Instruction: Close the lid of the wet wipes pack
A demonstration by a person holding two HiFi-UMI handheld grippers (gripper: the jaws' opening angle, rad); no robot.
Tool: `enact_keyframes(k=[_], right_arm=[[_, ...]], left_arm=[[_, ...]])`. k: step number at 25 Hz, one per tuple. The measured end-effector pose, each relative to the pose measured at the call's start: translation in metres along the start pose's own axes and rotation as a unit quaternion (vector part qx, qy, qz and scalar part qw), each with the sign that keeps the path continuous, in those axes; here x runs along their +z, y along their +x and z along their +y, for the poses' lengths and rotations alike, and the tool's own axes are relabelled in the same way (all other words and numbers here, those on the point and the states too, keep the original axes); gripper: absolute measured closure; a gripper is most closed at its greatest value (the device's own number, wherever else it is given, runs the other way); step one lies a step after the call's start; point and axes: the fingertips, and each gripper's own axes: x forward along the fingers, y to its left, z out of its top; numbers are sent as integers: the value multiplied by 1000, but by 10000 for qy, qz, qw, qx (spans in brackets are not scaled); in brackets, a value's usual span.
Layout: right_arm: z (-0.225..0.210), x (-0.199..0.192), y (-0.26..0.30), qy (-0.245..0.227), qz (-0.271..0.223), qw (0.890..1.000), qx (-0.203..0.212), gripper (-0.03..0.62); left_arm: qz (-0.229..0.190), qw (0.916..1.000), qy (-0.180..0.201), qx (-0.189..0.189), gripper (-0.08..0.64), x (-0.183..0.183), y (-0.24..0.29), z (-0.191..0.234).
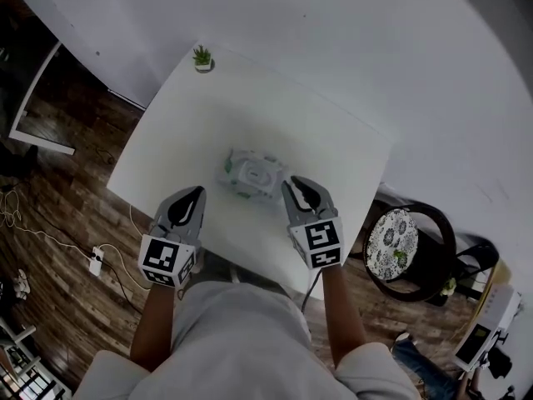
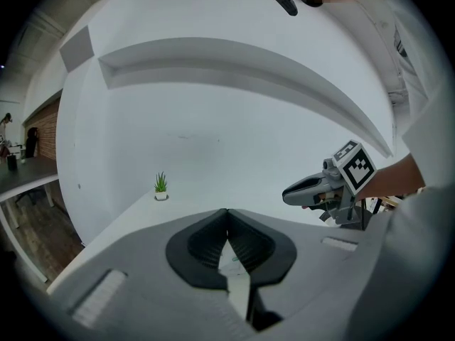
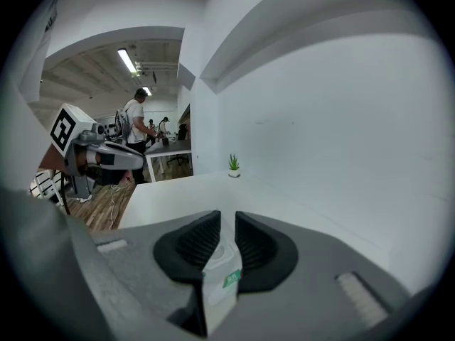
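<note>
"What is lying on the white rectangular bench (image 1: 333,132)?"

"One soft white wet wipes pack (image 1: 250,173) with green print, sitting mid-bench. One small green potted plant (image 1: 202,57), standing at the far corner."

"And the tongs?"

"The left tongs (image 1: 196,192) are hovering near the pack's left side, tips meeting, gripping nothing. The right tongs (image 1: 293,183) are hovering just beside its right edge, slightly parted, empty."

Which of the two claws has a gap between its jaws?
The right claw: its jaws stand slightly apart; on the left claw the tips meet.
</note>
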Motion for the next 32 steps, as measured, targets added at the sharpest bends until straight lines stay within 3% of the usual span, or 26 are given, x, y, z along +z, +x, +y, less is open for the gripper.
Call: enact_keyframes(k=[9,15,32], right_arm=[[0,-7,42,-474,348,9977,329,523],[2,-22,69,-1339,953,9852,497,523],[11,-33,99,-1658,1511,9688,1051,523]], left_arm=[[166,9998,-5,-92,558,-10,11,6],[255,9996,-17,-127,558,-16,14,8],[200,9994,-194,-218,558,-17,21,20]])
